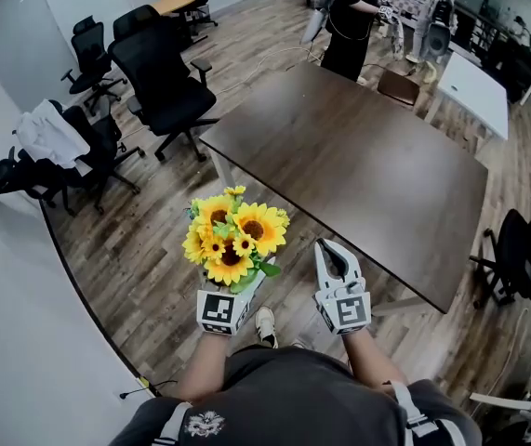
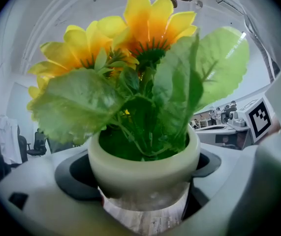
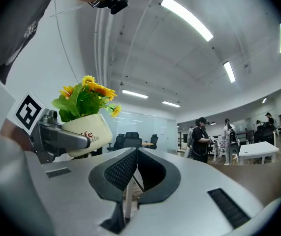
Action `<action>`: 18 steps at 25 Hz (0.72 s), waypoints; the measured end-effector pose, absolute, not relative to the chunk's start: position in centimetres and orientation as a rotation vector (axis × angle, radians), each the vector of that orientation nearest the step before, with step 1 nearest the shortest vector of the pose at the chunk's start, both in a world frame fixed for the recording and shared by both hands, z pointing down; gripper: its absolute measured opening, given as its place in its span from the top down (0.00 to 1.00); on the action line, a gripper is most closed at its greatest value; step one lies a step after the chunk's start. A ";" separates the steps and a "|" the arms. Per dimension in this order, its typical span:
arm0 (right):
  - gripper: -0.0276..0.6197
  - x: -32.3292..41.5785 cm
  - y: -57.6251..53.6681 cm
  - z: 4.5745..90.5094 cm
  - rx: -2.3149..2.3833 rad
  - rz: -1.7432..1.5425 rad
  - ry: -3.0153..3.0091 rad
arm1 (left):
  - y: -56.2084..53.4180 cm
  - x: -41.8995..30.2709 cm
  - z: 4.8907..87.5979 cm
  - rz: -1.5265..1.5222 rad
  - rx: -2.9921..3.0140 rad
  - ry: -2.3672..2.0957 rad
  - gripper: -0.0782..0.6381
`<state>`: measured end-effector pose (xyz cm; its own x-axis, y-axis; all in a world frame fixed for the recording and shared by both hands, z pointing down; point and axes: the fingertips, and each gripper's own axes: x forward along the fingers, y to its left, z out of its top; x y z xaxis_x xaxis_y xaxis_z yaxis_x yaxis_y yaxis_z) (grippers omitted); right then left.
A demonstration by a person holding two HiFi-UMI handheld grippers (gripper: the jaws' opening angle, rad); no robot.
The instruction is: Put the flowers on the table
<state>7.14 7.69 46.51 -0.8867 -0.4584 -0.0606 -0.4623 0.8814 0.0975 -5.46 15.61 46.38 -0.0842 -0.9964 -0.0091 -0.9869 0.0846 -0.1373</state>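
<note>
A bunch of yellow sunflowers (image 1: 232,236) with green leaves stands in a small cream pot (image 2: 145,167). My left gripper (image 1: 244,284) is shut on the pot, its jaws pressing the pot's two sides, and holds it upright in the air over the wooden floor. The dark brown table (image 1: 367,161) lies ahead and to the right, apart from the flowers. My right gripper (image 1: 326,249) hovers near the table's near edge, shut with nothing in it. In the right gripper view the pot (image 3: 87,132) shows at the left, clamped in the left gripper (image 3: 83,140), and the right gripper (image 3: 134,154) has its pads meeting.
Black office chairs (image 1: 163,82) stand left of the table, one draped with a white garment (image 1: 49,134). Another chair (image 1: 518,249) is at the right. A person in black (image 1: 345,24) stands beyond the table's far end, beside a white table (image 1: 474,86). My shoe (image 1: 265,323) is below.
</note>
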 end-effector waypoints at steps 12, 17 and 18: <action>0.92 -1.0 2.4 46.3 -0.834 0.211 3.018 | 9.2 -13.6 46.2 -0.138 -2.141 2.137 0.14; 0.92 -3.2 1.5 47.2 -0.882 0.203 3.040 | 7.8 -15.7 46.6 -0.163 -2.191 2.086 0.14; 0.92 -3.3 1.2 47.1 -0.890 0.205 3.039 | 7.3 -15.9 46.6 -0.158 -2.197 2.080 0.14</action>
<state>-3.35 1.23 47.06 -0.8421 -0.5392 -0.0060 -0.5352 0.8343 0.1324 -15.90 7.30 46.55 0.0545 -0.9985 -0.0014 -0.9869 -0.0536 -0.1521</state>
